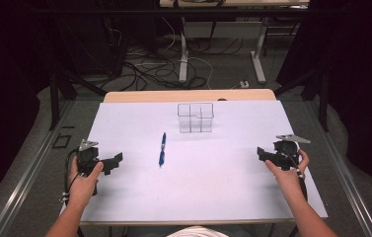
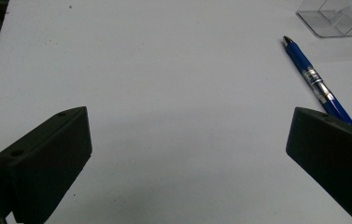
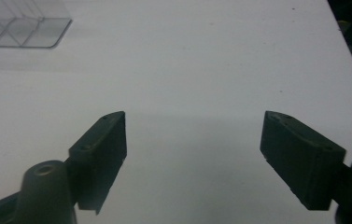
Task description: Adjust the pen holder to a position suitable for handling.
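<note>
A blue pen (image 1: 162, 149) lay flat on the white worktop (image 1: 223, 187), roughly at its middle and a little toward the left edge, its length running from the near edge toward the far edge with only a slight tilt. In the left gripper view the pen (image 2: 316, 85) crossed the upper right of the picture, its tip pointing away and its near end hidden behind the right-hand jaw. Beyond the pen, toward the far edge and about midway between the left and right edges, stood a clear plastic organizer (image 1: 195, 117), upright and split into compartments by thin walls; nothing could be seen inside it. Pen and organizer were near each other but apart. A corner of the organizer (image 2: 339, 17) showed at the top right of the left gripper view, and its base (image 3: 19, 29) showed at the top left of the right gripper view. The left gripper (image 1: 108, 163) hovered near the left edge of the worktop, held in the person's left hand (image 1: 84, 181), its jaws spread wide apart and holding nothing. The right gripper (image 1: 267, 154) sat near the right edge in the right hand (image 1: 288, 170), its jaws likewise wide apart and empty over bare white surface. Both grippers were well apart from the pen. Past the far edge, a wooden strip (image 1: 189, 95) bordered the worktop, and cables (image 1: 154, 69) lay tangled on the floor beyond.
</note>
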A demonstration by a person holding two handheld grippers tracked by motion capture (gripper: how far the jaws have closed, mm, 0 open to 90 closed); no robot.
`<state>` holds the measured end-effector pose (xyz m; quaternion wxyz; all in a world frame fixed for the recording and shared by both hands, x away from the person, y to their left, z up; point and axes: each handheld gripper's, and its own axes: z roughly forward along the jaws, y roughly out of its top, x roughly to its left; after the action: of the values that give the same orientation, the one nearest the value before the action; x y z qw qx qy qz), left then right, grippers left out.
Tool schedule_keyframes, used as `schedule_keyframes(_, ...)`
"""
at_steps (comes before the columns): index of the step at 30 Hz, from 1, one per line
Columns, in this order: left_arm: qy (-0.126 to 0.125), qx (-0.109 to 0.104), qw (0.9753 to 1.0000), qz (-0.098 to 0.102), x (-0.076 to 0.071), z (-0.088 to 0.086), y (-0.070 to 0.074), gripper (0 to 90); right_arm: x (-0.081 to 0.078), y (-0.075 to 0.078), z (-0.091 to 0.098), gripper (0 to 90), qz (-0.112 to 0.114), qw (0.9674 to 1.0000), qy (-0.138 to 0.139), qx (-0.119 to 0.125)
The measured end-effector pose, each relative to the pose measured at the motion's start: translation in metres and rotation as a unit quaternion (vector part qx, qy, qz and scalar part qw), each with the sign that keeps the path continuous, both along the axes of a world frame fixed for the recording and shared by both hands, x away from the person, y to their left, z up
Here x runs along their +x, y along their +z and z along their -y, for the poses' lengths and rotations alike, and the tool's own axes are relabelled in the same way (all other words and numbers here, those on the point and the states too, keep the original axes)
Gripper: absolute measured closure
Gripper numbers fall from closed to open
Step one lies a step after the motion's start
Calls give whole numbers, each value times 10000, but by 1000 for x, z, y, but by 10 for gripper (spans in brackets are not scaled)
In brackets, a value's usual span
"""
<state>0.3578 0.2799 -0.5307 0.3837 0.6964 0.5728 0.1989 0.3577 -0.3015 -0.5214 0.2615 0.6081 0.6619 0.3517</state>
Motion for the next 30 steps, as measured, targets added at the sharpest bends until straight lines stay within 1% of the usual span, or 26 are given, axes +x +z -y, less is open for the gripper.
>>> schedule_keyframes(1,-12,23,10000,5,0,0,0,0,0,0,0,284,27,9999,90,-66)
schedule_keyframes(3,-28,50,10000,15,0,0,0,0,1,1,-3,289,64,9997,200,-149)
schedule_keyframes(4,-44,86,10000,0,0,-1,0,0,2,2,-4,288,73,9993,289,-206)
schedule_keyframes(5,-33,75,10000,8,-1,-1,0,0,4,2,-6,287,68,9990,384,-222)
schedule_keyframes(7,-28,85,10000,-7,-2,0,0,0,8,4,-11,254,-8,9978,568,-335)
schedule_keyframes(9,-41,83,10000,8,-2,0,-1,0,13,7,-16,217,-142,9957,743,-536)
schedule_keyframes(10,-35,105,9999,13,-2,-1,-1,0,15,9,-20,215,-196,9945,814,-625)
schedule_keyframes(13,-46,127,9999,-1,-2,-1,-1,0,22,16,-30,189,-216,9906,970,-935)
schedule_keyframes(16,-71,140,9999,-1,-3,-1,-1,0,31,23,-42,148,-309,9876,1145,-1030)
schedule_keyframes(17,-71,140,9999,-1,-3,-1,-1,0,35,26,-46,149,-339,9865,1219,-1044)
schedule_keyframes(19,-103,141,9998,-20,-3,-2,-3,0,42,33,-54,145,-413,9853,1288,-1045)
schedule_keyframes(20,-103,141,9998,-20,-3,-2,-3,0,45,37,-58,141,-388,9847,1314,-1076)
schedule_keyframes(21,-141,140,9998,-27,-4,-2,-3,0,48,41,-62,118,-348,9836,1345,-1154)
schedule_keyframes(22,-141,140,9998,-27,-4,-2,-3,0,52,44,-67,79,-328,9823,1368,-1233)
schedule_keyframes(24,-163,144,9998,-35,-4,-2,-3,0,60,51,-75,30,-429,9787,1523,-1305)
schedule_keyframes(25,-169,150,9997,-34,-5,-2,-3,0,63,54,-79,13,-469,9764,1589,-1383)
schedule_keyframes(26,-172,142,9997,-21,-5,-2,-3,0,66,57,-84,2,-518,9739,1657,-1460)
schedule_keyframes(27,-205,132,9997,-54,-5,-2,-3,0,69,60,-89,0,-542,9711,1763,-1515)
schedule_keyframes(28,-216,151,9996,-49,-5,-2,-4,0,71,64,-93,0,-543,9685,1840,-1587)
schedule_keyframes(30,-228,188,9995,-59,-5,-2,-4,0,76,70,-102,0,-474,9641,1986,-1700)
